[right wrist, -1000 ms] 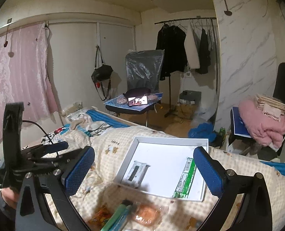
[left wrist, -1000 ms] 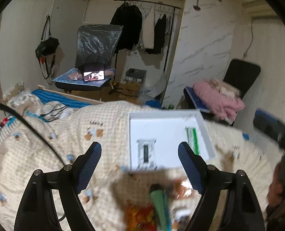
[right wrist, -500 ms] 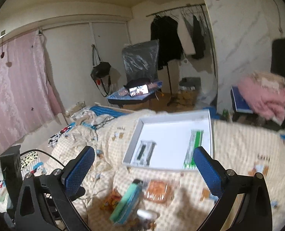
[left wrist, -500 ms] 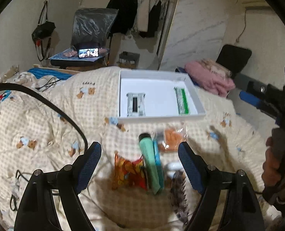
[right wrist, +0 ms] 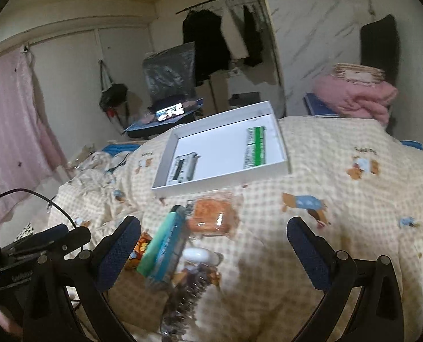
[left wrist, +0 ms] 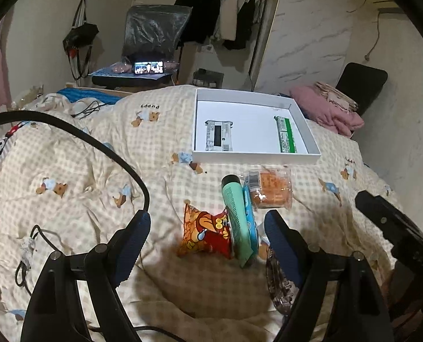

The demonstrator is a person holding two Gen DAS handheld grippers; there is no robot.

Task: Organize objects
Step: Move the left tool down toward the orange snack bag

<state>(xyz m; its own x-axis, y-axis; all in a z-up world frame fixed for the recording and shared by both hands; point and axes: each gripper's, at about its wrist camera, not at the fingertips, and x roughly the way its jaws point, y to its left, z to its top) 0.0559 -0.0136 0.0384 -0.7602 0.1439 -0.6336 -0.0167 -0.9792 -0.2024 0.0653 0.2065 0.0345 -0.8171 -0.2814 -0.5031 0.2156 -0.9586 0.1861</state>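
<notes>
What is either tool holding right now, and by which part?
Nothing. The left tool and right tool are both open and empty above the items on the blanket.

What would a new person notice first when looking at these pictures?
Probably the white tray lying on the checked bedcover, with a grey packet at its left and a green-striped packet at its right. Just in front of it lies a small heap: a mint green tube, a red snack bag and an orange packet.
</notes>
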